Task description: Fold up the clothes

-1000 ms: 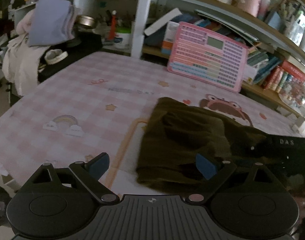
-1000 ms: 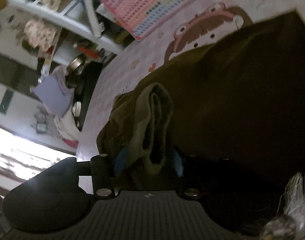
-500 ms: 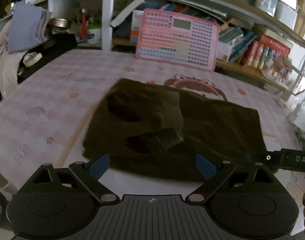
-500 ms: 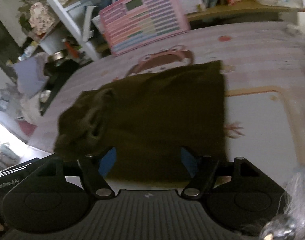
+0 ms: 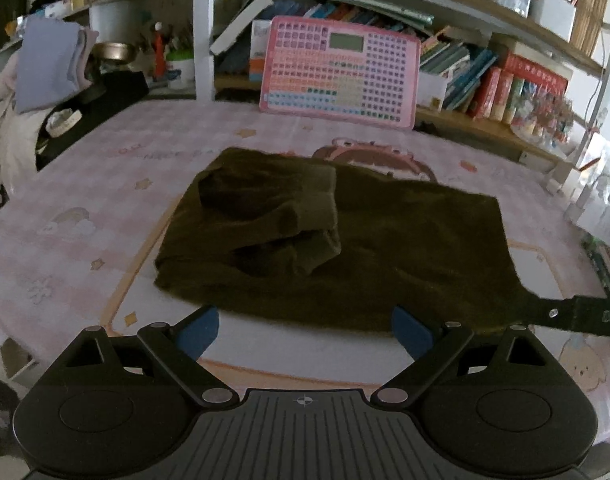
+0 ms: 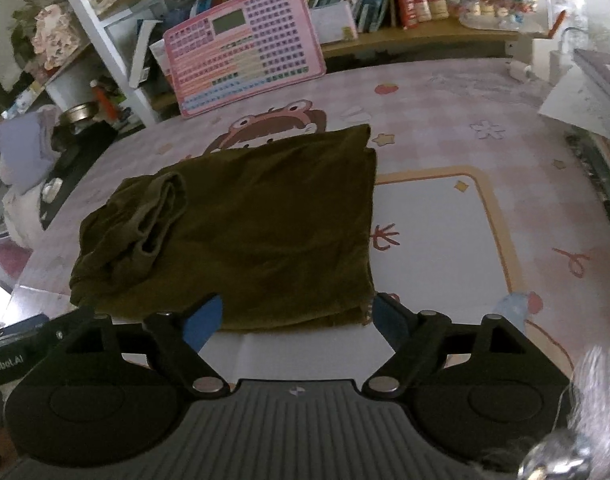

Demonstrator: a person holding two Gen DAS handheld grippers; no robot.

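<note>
A dark olive garment [image 5: 385, 240] lies flat on the pink patterned table, folded into a rough rectangle. Two sleeve cuffs [image 5: 309, 216] lie folded on its left part. It also shows in the right wrist view [image 6: 265, 220], cuffs [image 6: 157, 216] at its left. My left gripper [image 5: 303, 330] is open and empty, just short of the garment's near edge. My right gripper [image 6: 295, 316] is open and empty, its blue fingertips at the near edge and right corner. The right gripper's body [image 5: 577, 316] shows in the left wrist view.
A pink keyboard toy [image 5: 339, 72] leans against the bookshelf [image 5: 505, 92] behind the table. Piled clothes and a metal bowl [image 5: 113, 50] sit at far left. Papers [image 6: 585, 96] lie at the table's right edge. The table cover [image 6: 437, 232] lies bare to the garment's right.
My right gripper let go of the sleeve cuffs, opened and drew back to the garment's near edge. My left gripper also pulled back and swung right, so the whole garment is in view.
</note>
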